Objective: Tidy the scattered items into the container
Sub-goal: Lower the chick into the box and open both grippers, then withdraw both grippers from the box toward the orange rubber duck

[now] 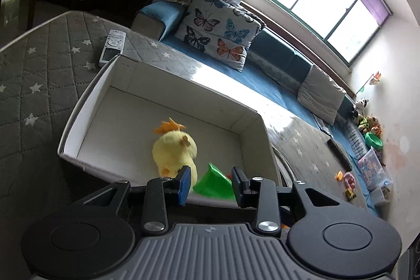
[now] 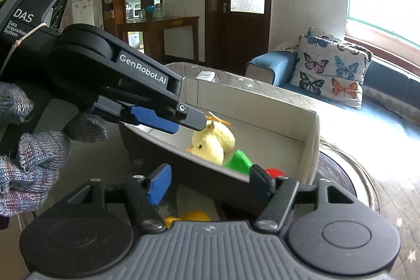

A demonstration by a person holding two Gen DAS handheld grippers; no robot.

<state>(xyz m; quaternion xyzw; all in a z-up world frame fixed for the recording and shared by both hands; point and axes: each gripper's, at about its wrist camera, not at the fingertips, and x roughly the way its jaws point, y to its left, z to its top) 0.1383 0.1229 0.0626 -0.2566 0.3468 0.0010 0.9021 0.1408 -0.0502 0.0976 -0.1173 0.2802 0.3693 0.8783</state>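
Note:
A white cardboard box [image 1: 110, 75] stands on the quilted surface. Inside lie a yellow plush chick [image 1: 174, 150], a green toy [image 1: 214, 181] and a red toy [image 2: 274, 172]. The box also shows in the right wrist view [image 2: 312, 138], with the chick [image 2: 214, 142] and the green toy [image 2: 239, 162]. My left gripper [image 1: 211, 184] is open and empty just above the box's near wall; it shows in the right wrist view [image 2: 181, 120] over the box's left end. My right gripper [image 2: 210, 185] is open and empty in front of the box. A yellow toy [image 2: 194, 216] lies below it, partly hidden.
A grey remote [image 1: 113, 47] lies on the star-patterned quilt [image 1: 34, 64] behind the box. A blue sofa [image 1: 262, 75] with butterfly cushions [image 1: 218, 30] runs along the window. Small toys [image 1: 347, 181] and a clear bin [image 1: 372, 169] sit at the far right.

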